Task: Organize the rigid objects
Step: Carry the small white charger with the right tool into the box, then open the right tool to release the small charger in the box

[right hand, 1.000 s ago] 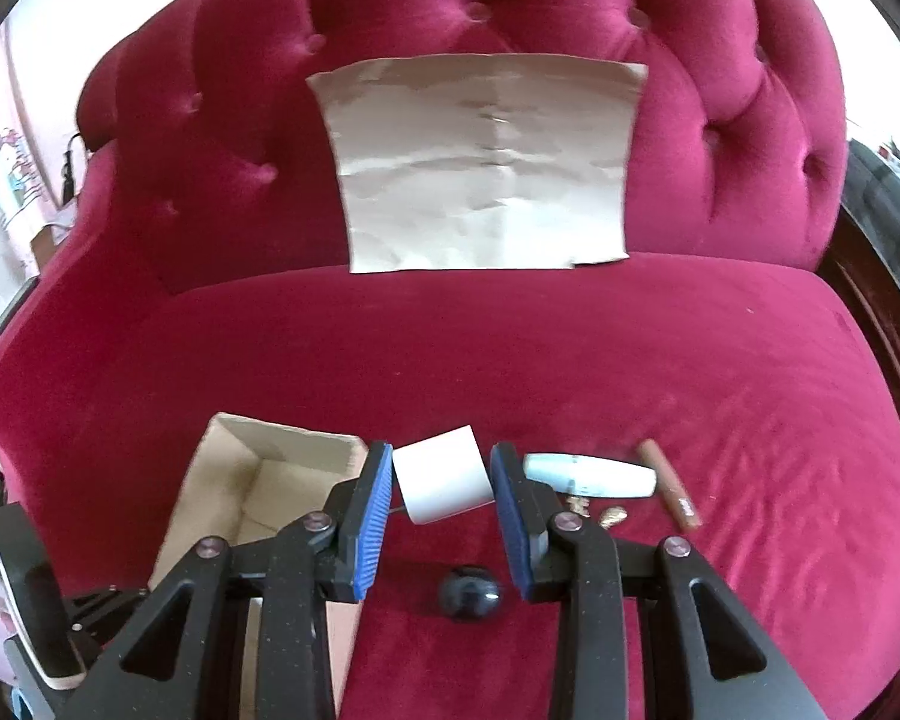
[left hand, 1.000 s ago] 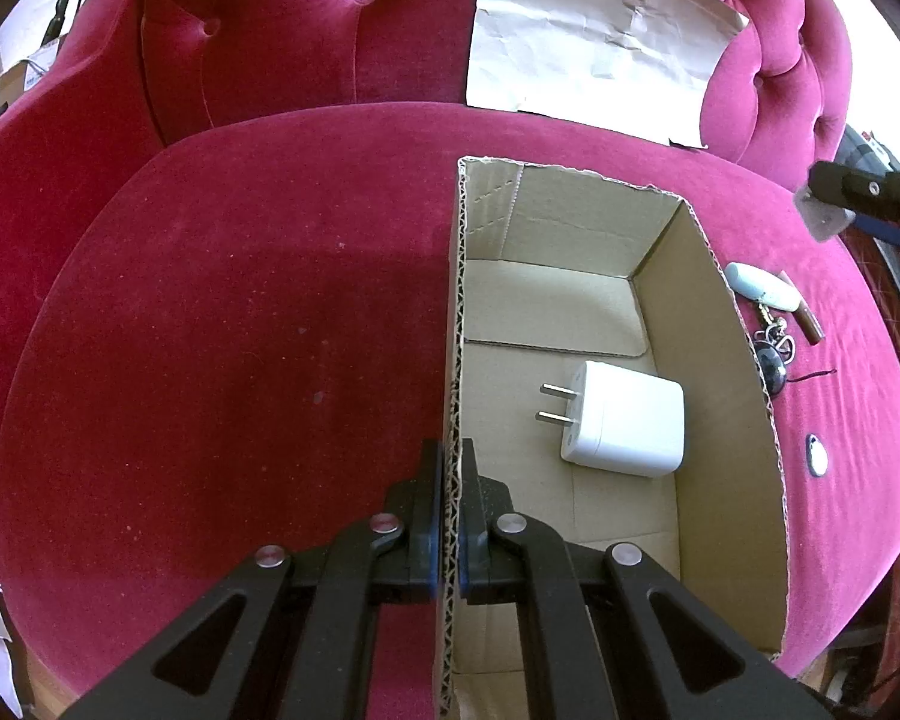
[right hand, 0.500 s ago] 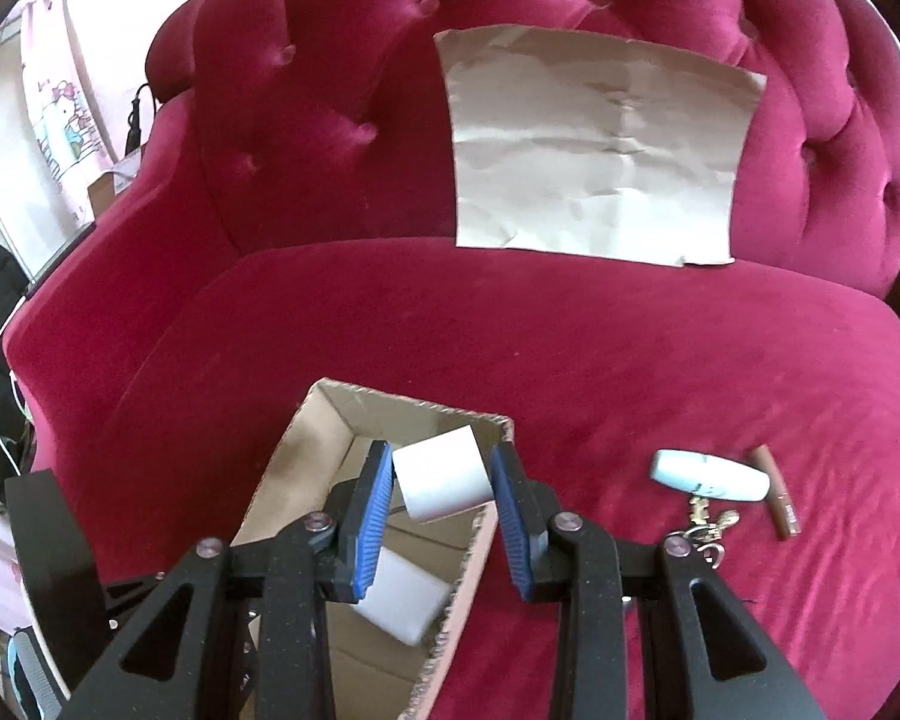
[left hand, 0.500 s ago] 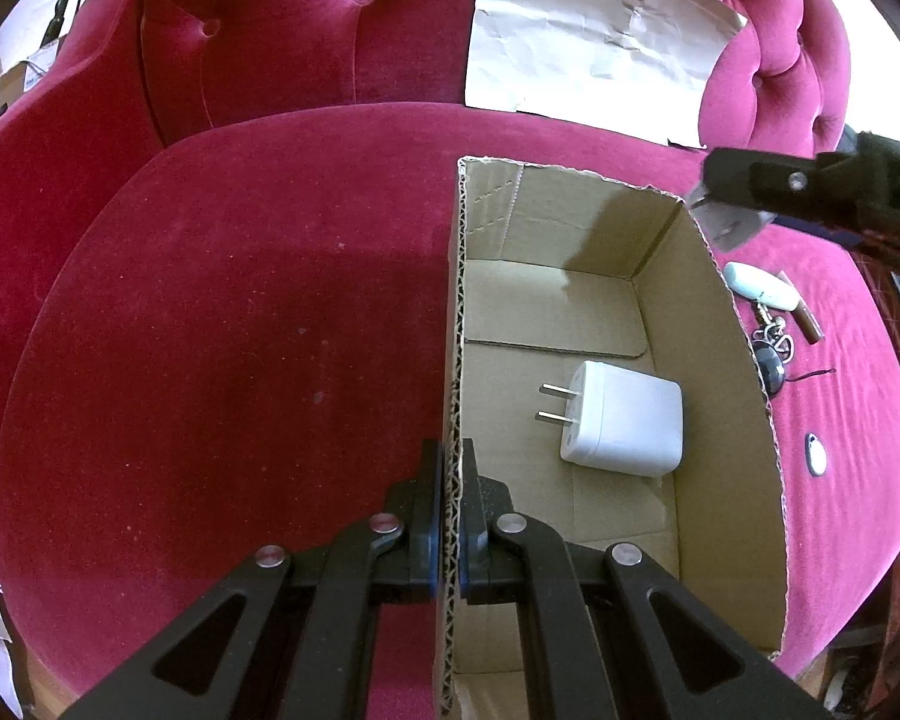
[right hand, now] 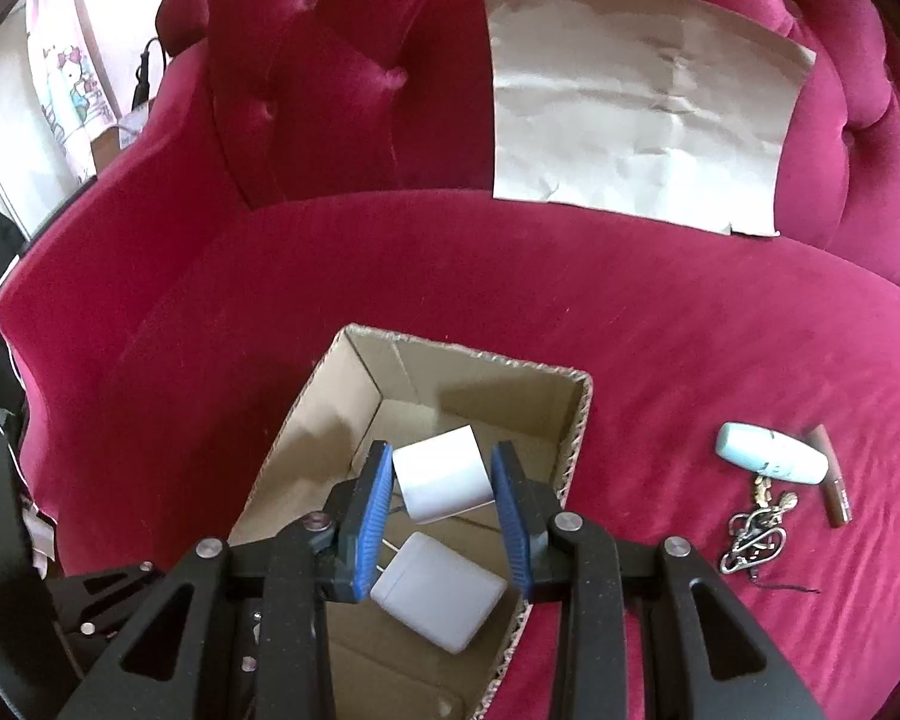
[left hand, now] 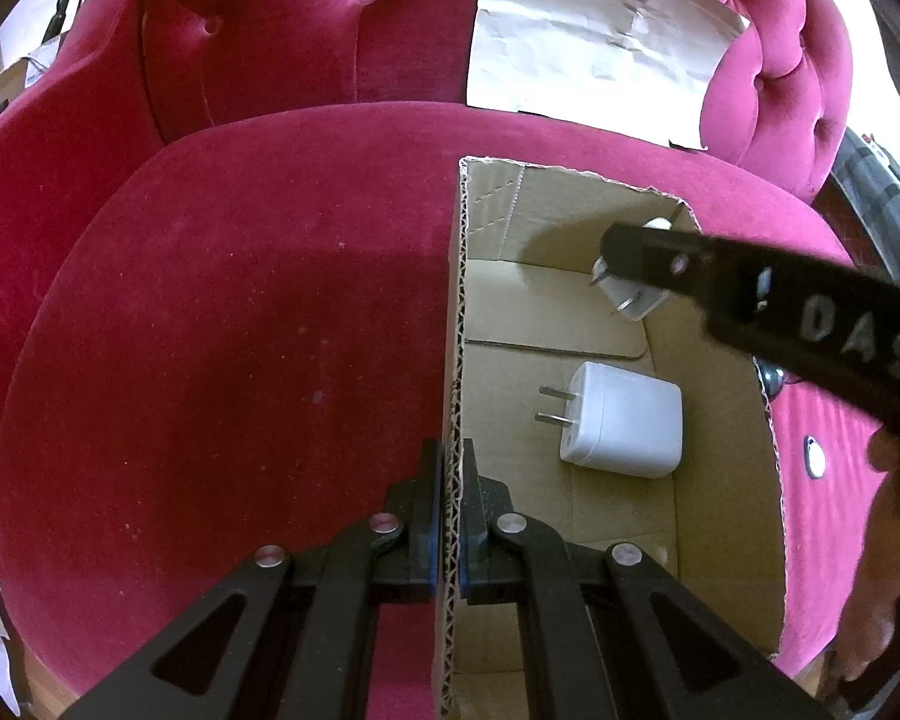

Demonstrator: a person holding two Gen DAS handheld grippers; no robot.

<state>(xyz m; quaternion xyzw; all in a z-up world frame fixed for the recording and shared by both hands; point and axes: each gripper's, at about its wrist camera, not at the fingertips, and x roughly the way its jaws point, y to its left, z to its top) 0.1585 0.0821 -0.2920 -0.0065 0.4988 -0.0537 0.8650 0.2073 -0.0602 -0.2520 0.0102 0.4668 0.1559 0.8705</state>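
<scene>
- Left wrist view: left gripper (left hand: 448, 516) pinched on the left wall of the box (left hand: 723, 516), steadying it. One charger (left hand: 621, 427) lies on the floor at 2 o'clock of the tips, prongs toward that wall. Right gripper (left hand: 636, 267) enters from 3 o'clock, over the far corner, carrying a plug (left hand: 633, 303)
- Right wrist view: right gripper (right hand: 441, 495) clamped on the plug (right hand: 441, 475), held above the box (right hand: 573, 450) interior, off the floor. Charger (right hand: 441, 597) sits directly under, toward 6 o'clock. Judgement: release should land the plug at 12 o'clock of the charger; right hand nearer
- Keys (right hand: 756, 531) and tube (right hand: 771, 453) wait outside at 3 o'clock
</scene>
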